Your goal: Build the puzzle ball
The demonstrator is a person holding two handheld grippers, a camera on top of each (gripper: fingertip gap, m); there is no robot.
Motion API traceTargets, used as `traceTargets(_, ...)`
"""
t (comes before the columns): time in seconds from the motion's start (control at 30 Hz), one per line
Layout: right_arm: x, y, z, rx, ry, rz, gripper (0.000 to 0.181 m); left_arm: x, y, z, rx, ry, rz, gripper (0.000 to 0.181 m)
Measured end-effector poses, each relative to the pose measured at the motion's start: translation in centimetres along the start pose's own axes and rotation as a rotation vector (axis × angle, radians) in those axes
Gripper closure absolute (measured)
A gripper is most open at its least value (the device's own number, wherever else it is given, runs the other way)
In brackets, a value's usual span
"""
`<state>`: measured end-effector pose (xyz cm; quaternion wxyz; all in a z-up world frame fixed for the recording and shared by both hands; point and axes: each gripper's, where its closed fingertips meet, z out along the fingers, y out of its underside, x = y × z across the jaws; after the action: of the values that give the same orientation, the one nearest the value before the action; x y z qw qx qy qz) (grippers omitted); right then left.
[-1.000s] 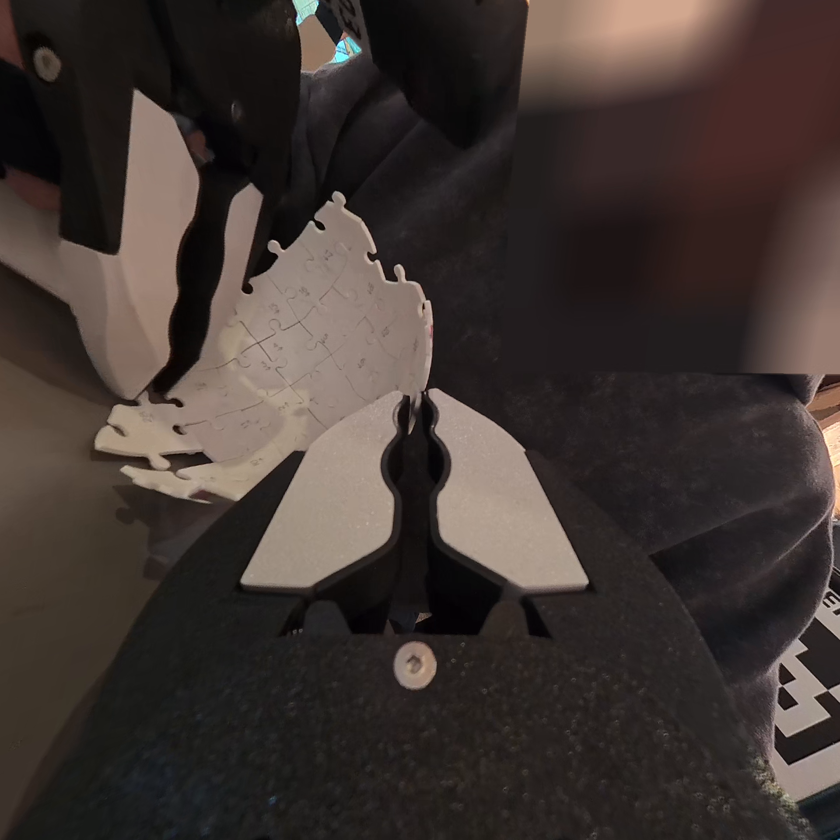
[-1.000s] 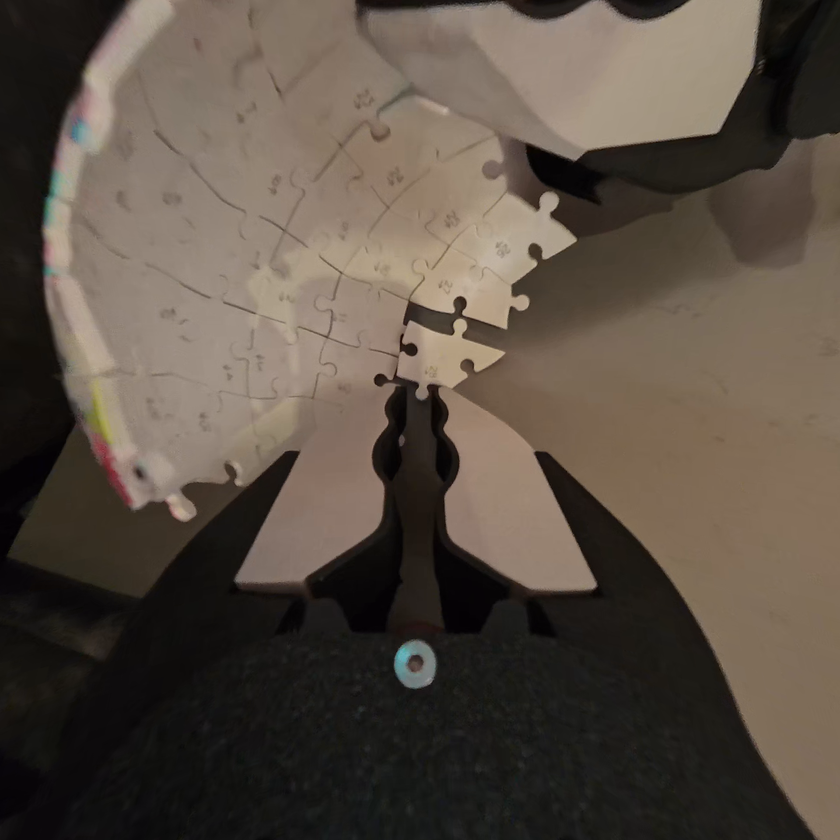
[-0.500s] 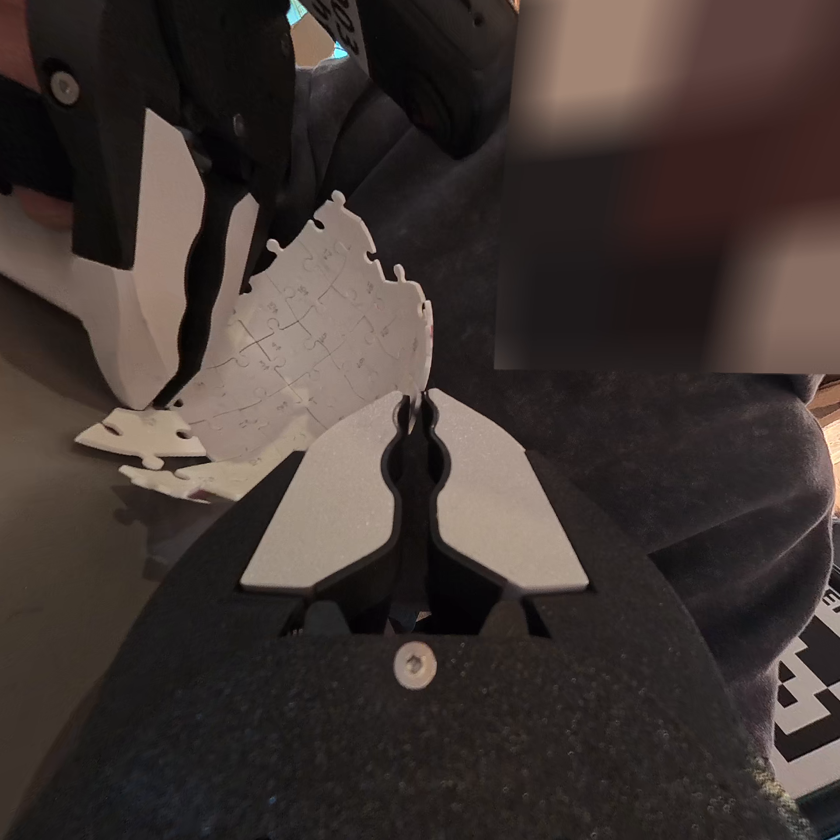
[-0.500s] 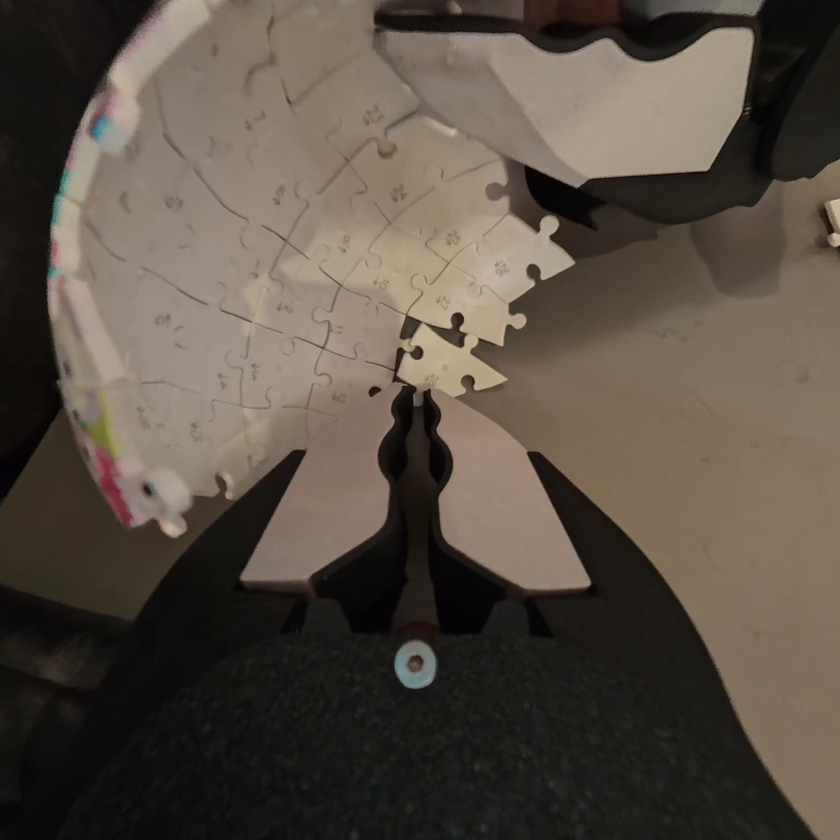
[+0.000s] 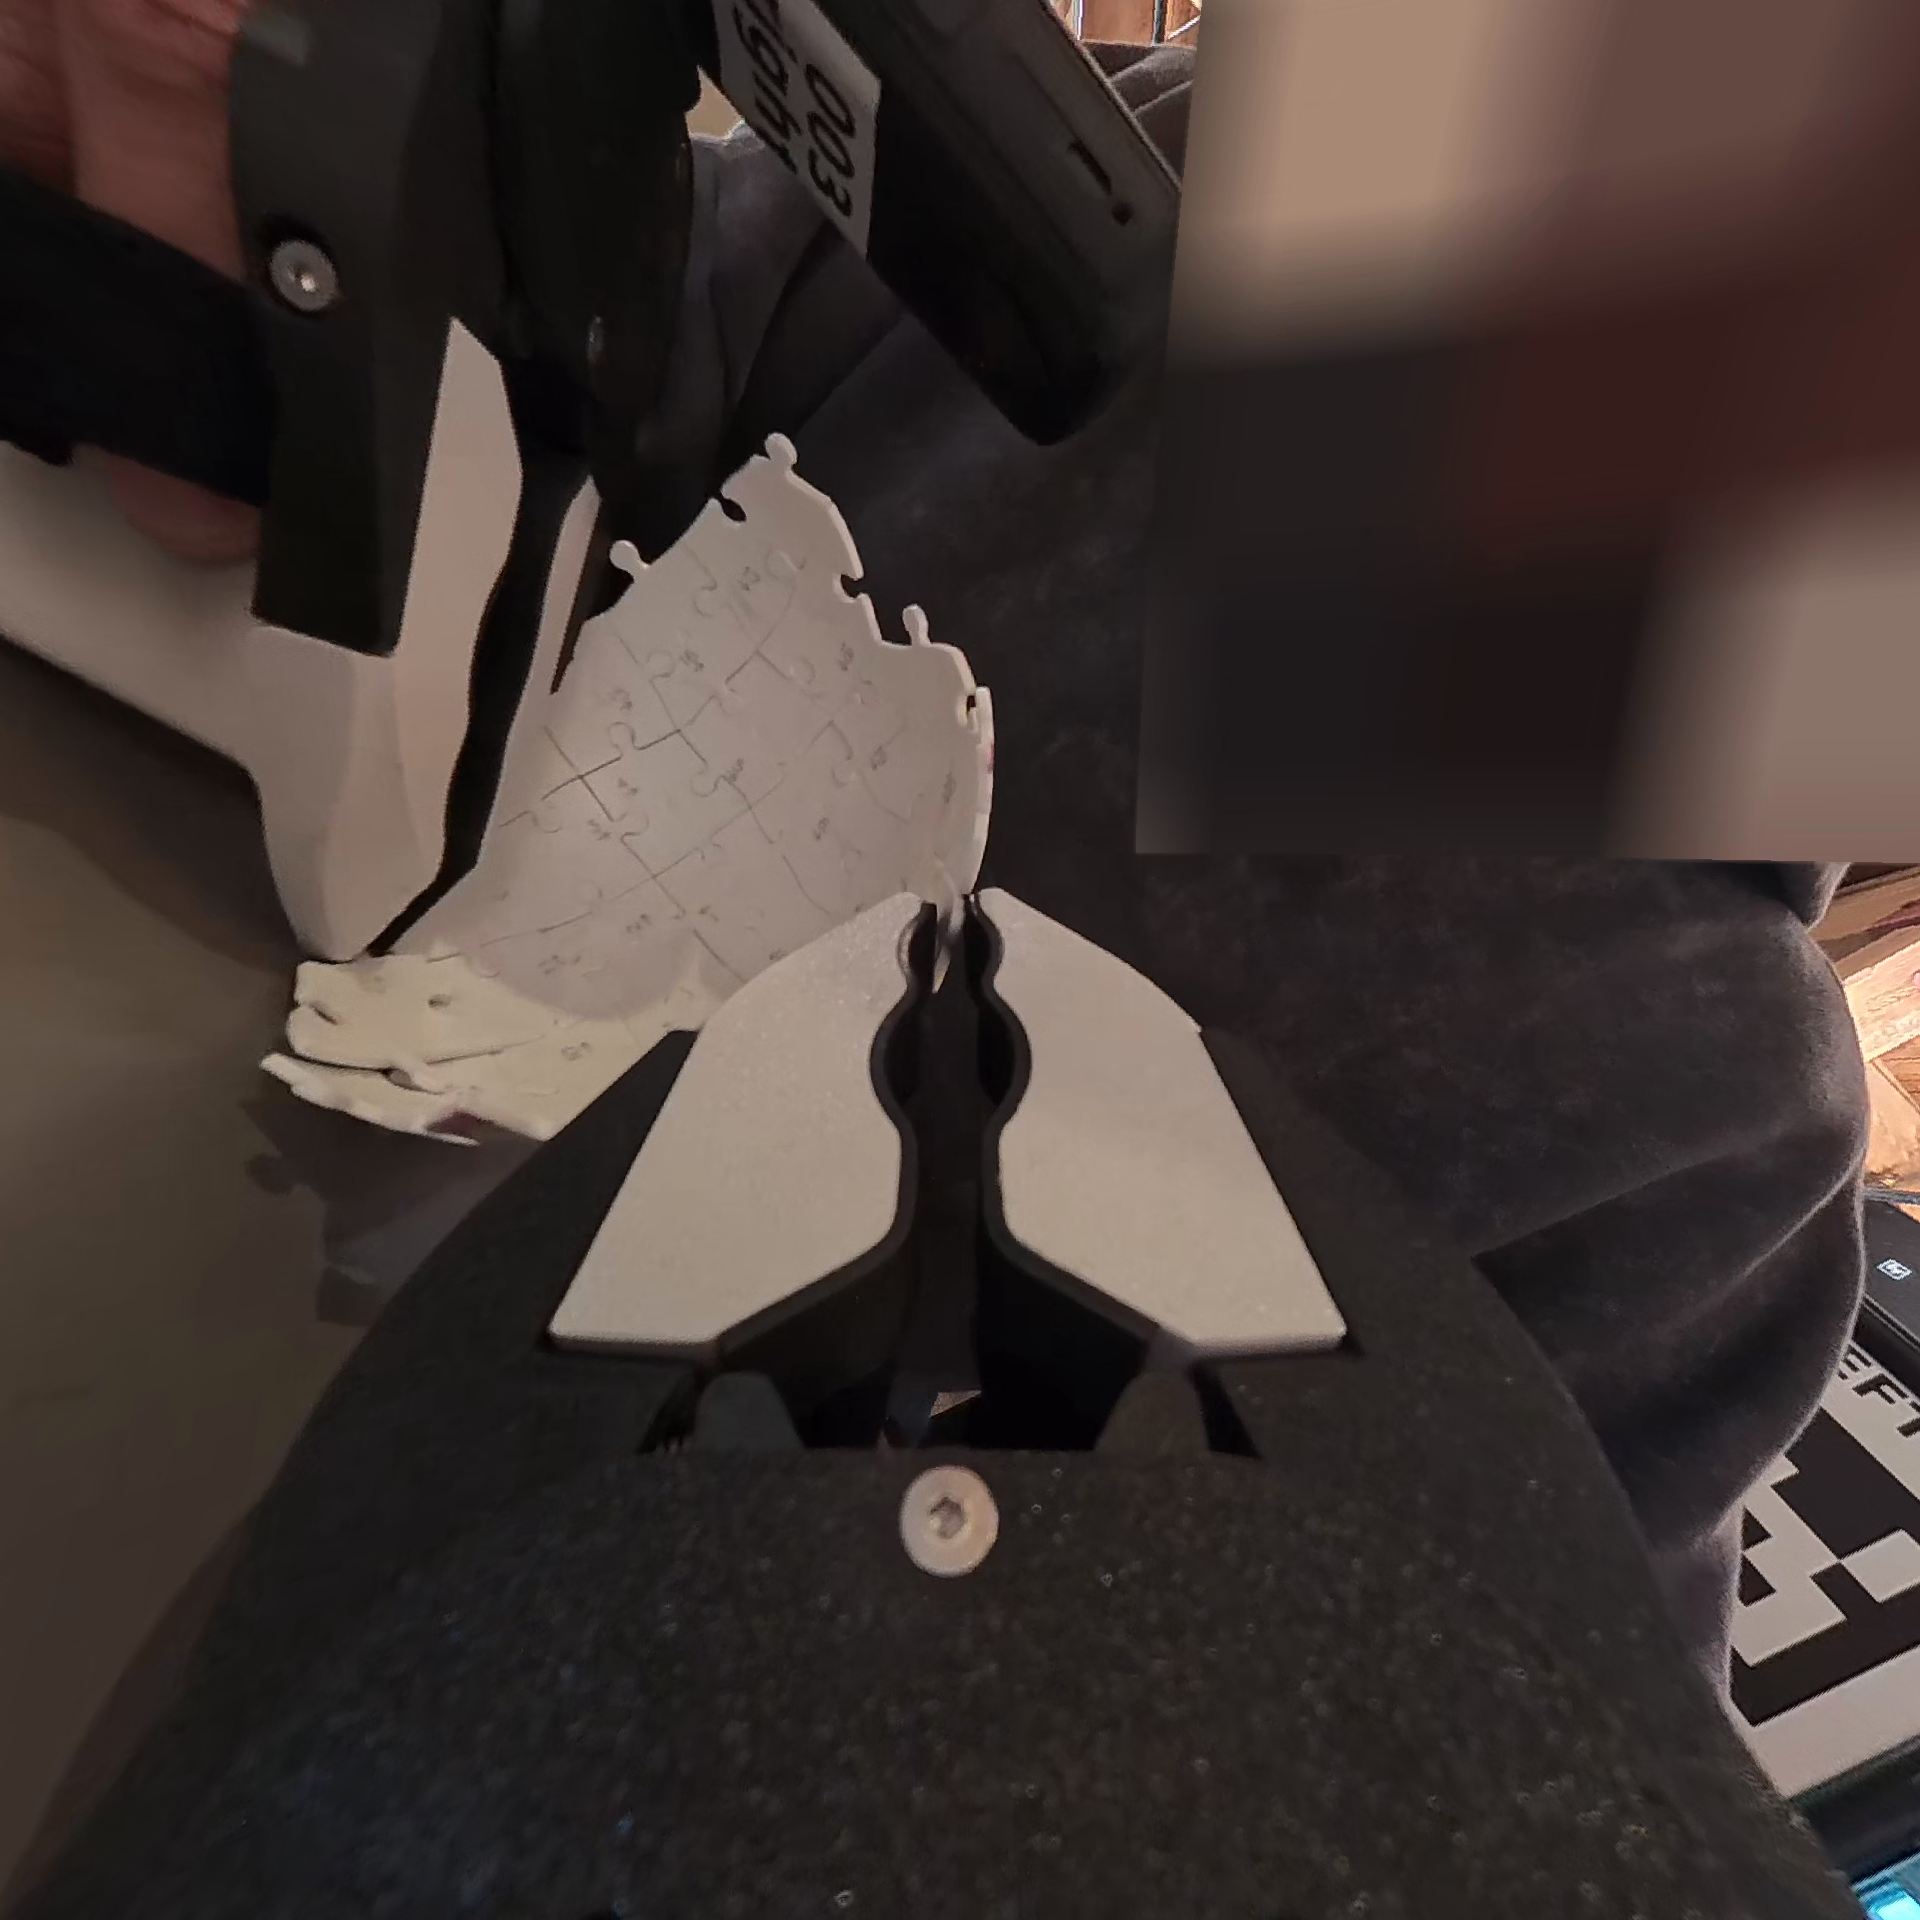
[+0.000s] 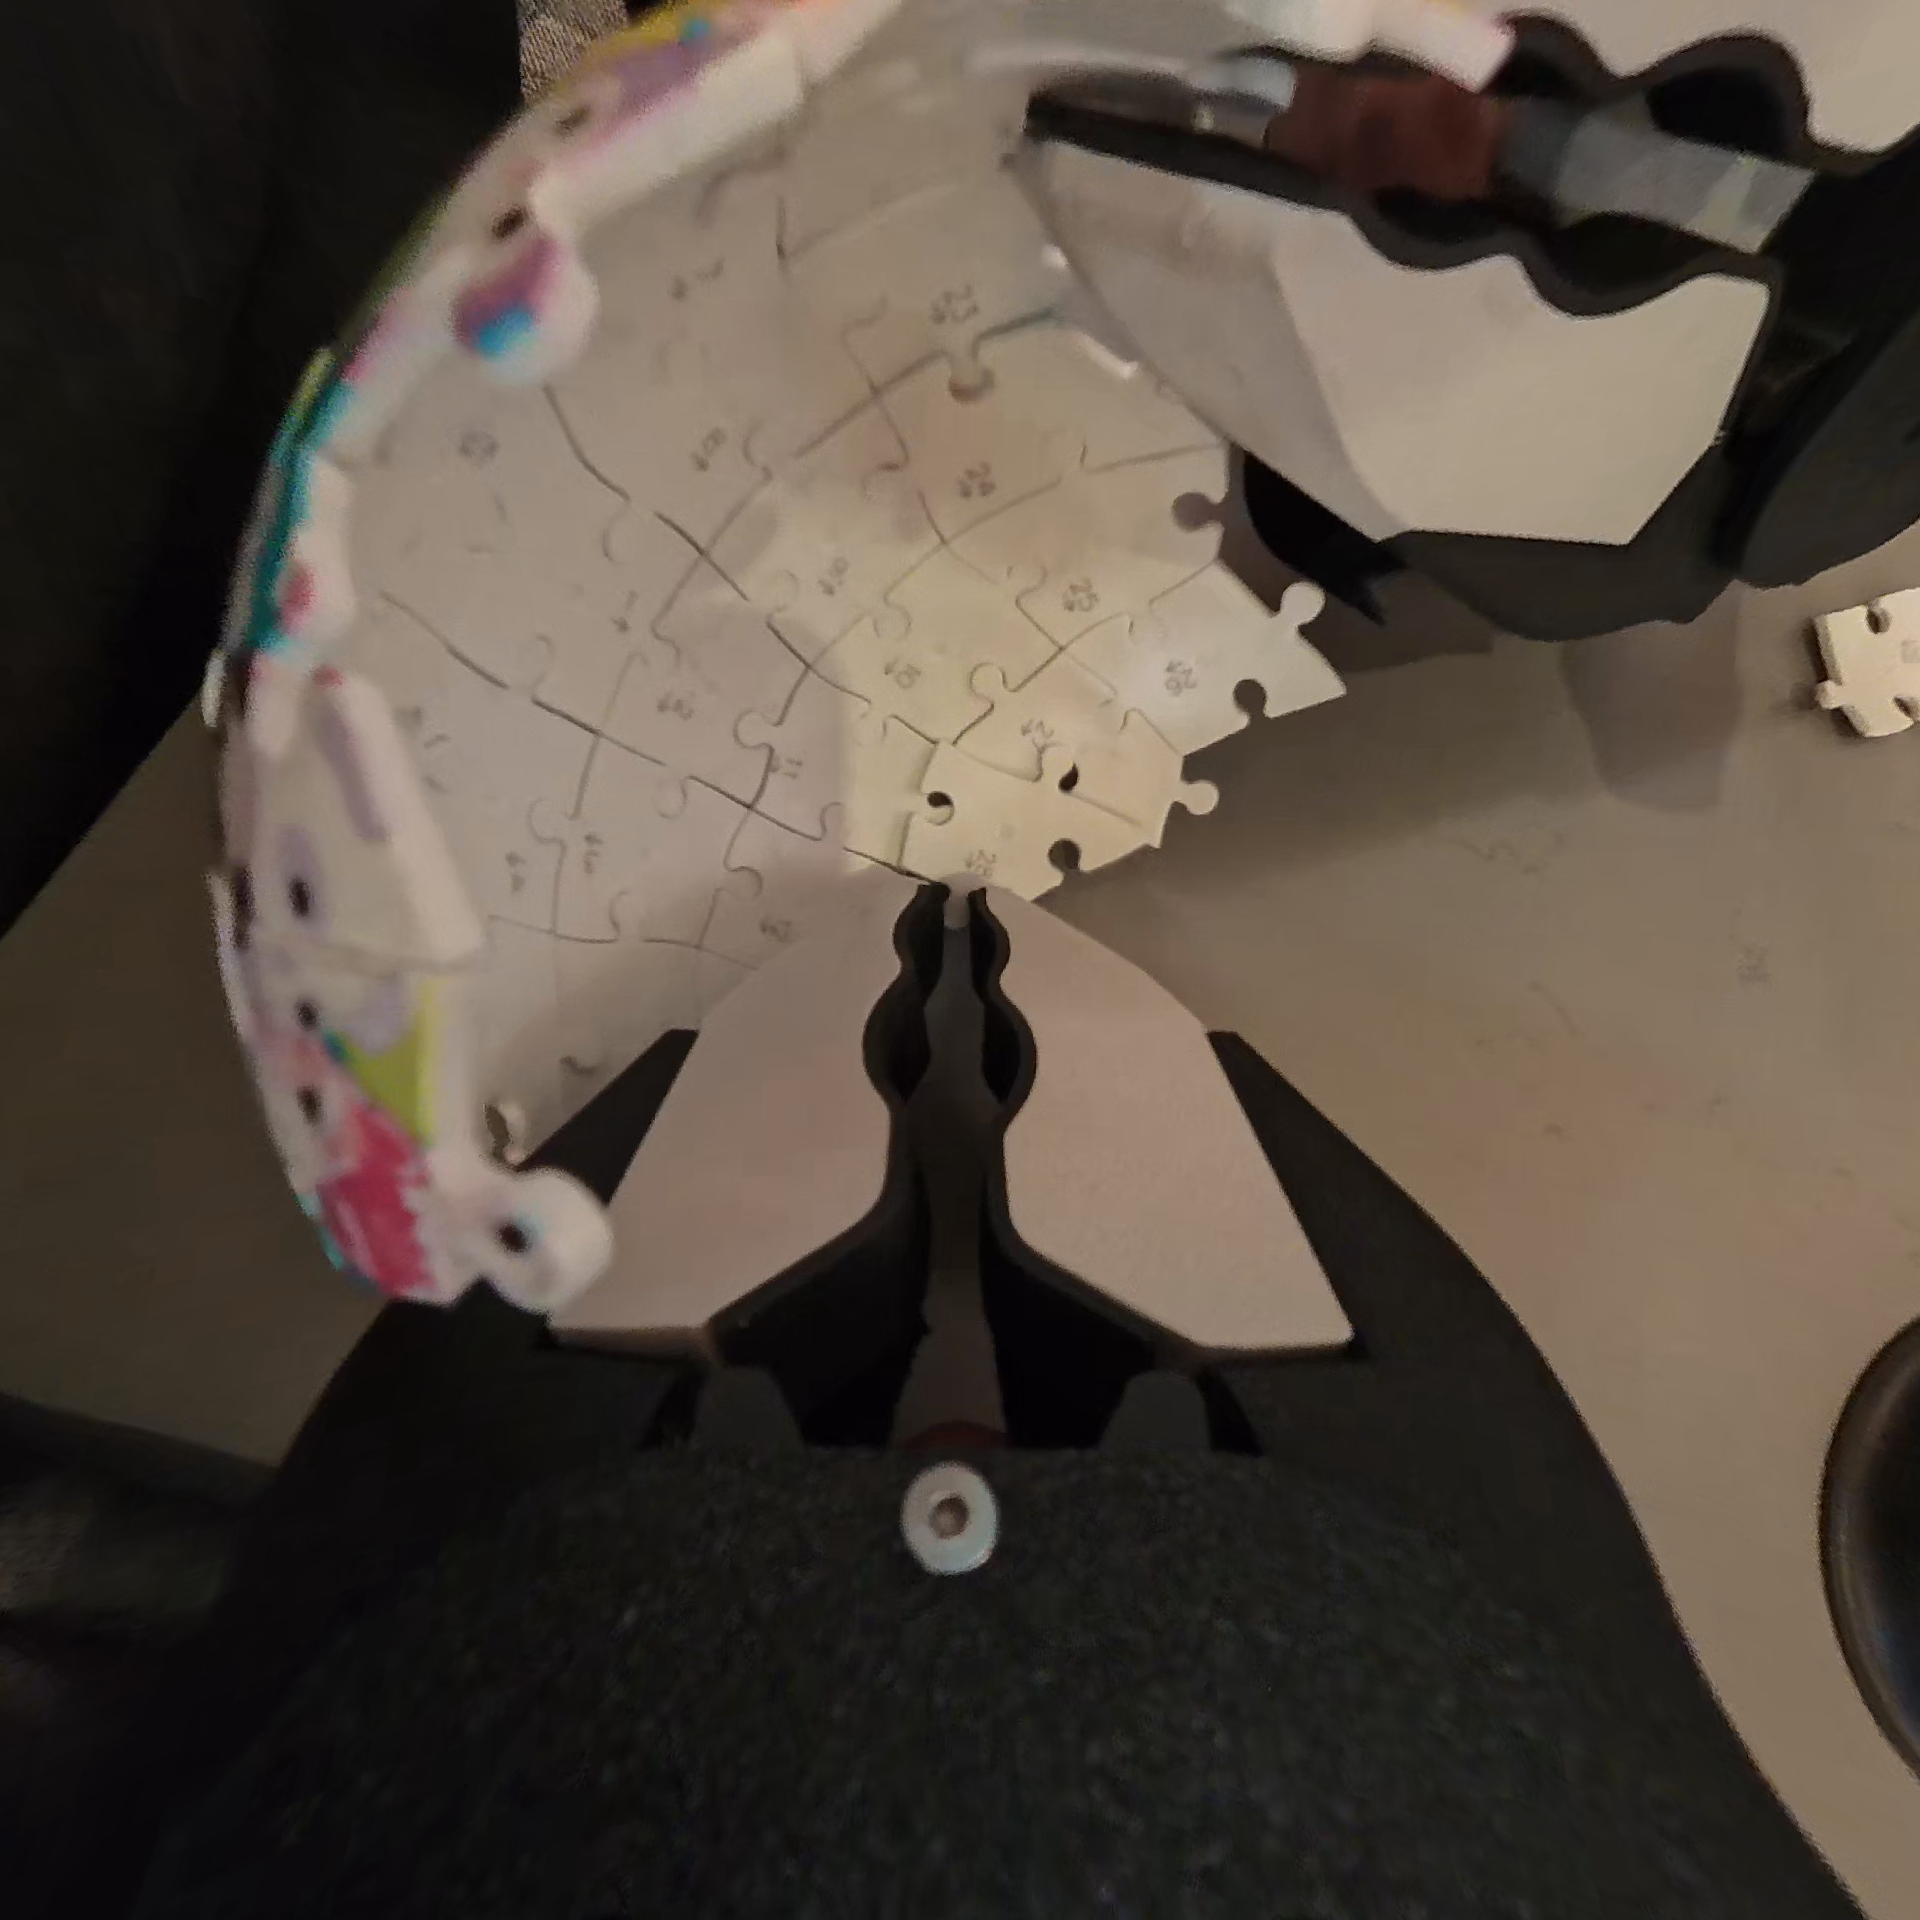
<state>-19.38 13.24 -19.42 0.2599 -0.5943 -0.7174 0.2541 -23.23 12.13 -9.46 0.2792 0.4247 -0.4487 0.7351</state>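
The left tool is closed, pinching the rim of a half-built puzzle ball shell, white inside with a colourful outer edge. The right tool is closed on a single white puzzle piece, pressed against the shell's jagged lower edge. Below lies a beige table, where a loose piece rests well apart from the shell.
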Motion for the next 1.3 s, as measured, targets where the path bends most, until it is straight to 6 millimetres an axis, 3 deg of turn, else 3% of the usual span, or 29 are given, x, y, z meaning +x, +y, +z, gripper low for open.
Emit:
traceTargets(0.5, 0.3, 0.2, -0.1, 0.007, -0.001, 0.034, 0.172, 0.0, 0.4, 0.2, -0.019, -0.008, 0.006, 0.176)
traceTargets(0.73, 0.3, -1.4, -0.5, 0.098, -0.011, 0.038, 0.173, 0.0, 0.3, 0.1, -0.013, -0.007, 0.002, 0.177)
traceTargets(0.93, 0.7, -0.4, 0.1, 0.038, -0.017, 0.080, 0.181, 0.0, 0.3, 0.1, -0.013, -0.006, -0.002, 0.177)
traceTargets(1.3, 0.7, -0.6, 0.3, 0.038, -0.018, 0.072, 0.181, 0.0, 0.6, 0.1, -0.016, -0.006, -0.018, 0.176)
